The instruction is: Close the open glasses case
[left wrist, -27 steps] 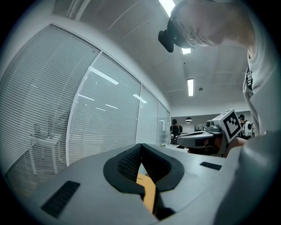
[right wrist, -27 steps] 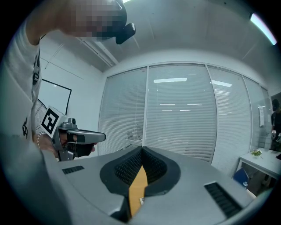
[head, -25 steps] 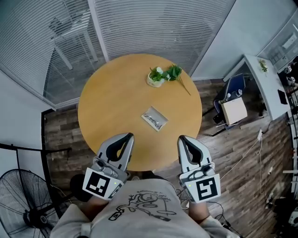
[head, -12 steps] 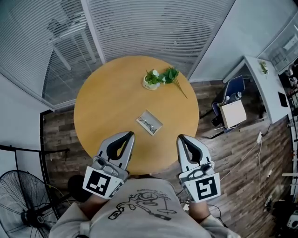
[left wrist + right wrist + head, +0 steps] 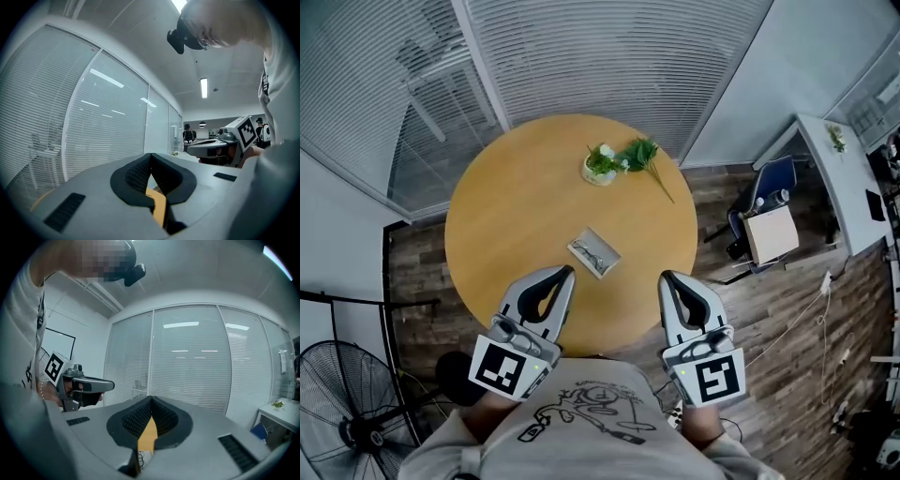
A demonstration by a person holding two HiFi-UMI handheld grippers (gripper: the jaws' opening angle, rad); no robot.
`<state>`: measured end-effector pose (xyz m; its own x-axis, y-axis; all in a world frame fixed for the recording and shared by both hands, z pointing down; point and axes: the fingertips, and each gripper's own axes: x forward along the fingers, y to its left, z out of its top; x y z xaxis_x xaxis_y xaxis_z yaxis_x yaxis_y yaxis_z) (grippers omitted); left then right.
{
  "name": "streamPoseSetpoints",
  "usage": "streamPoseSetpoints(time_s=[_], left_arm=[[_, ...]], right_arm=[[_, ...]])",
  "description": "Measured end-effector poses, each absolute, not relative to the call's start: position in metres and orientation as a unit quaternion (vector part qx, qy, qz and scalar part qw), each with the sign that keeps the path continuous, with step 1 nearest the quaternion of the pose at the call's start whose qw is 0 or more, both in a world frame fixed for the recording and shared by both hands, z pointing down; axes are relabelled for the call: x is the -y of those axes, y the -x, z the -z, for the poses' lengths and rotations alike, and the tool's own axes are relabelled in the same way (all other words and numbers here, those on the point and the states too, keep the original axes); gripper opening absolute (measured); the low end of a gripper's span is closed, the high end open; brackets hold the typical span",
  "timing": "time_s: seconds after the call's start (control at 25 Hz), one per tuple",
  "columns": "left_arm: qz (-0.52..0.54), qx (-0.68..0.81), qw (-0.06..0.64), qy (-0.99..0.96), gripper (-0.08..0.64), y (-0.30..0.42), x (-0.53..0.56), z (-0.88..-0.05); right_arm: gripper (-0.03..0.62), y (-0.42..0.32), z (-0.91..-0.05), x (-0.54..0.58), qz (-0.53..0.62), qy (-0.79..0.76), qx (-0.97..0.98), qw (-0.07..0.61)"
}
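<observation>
In the head view, the open glasses case [image 5: 594,254] lies on the round table [image 5: 516,206], just below the frame's centre. A dark pair of glasses seems to rest inside it. A small pot of flowers [image 5: 603,166] stands well apart, towards the upper middle. The left hand-held gripper [image 5: 563,274] and the right hand-held gripper [image 5: 667,279] hang over the table's near edge in the lower part of the frame. The case sits beyond them and between their lines, and neither touches it.

The step in hand looks like the approach. Which long side carries the hinge is too small to tell, so that should be settled on the way in. One gripper would do well to steady the base while the other lifts the free edge of the lid and swings it over. A light case would probably slide on smooth wood if pushed unsupported.

In the left gripper view, the jaws meet at their tips with nothing between them, and only a sliver of table shows through the gap below. A closed tip should serve well as a pusher.

In the right gripper view, the jaws are likewise together and empty. The case appears in neither gripper view, so aiming must rely on the head view.
</observation>
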<state>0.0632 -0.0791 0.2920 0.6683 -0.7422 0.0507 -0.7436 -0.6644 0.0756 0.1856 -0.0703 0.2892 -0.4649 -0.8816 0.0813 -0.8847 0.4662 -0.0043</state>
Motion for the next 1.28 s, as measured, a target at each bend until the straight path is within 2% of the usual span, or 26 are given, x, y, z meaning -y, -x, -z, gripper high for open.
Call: streamPoseSetpoints(time_s=[0.48,1.28], left_arm=[[-0.020,0.421,0.054,-0.905,0.018,-0.069,0.085,-0.307],[-0.012,0.394,0.055,-0.918,0.018,-0.020,0.102,-0.317]], right_arm=[[0.009,-0.193,-0.304,0.083,-0.038,-0.506,0.861,0.031],[0.009,-0.133,-0.307,0.096,-0.036,-0.521,0.852,0.045]])
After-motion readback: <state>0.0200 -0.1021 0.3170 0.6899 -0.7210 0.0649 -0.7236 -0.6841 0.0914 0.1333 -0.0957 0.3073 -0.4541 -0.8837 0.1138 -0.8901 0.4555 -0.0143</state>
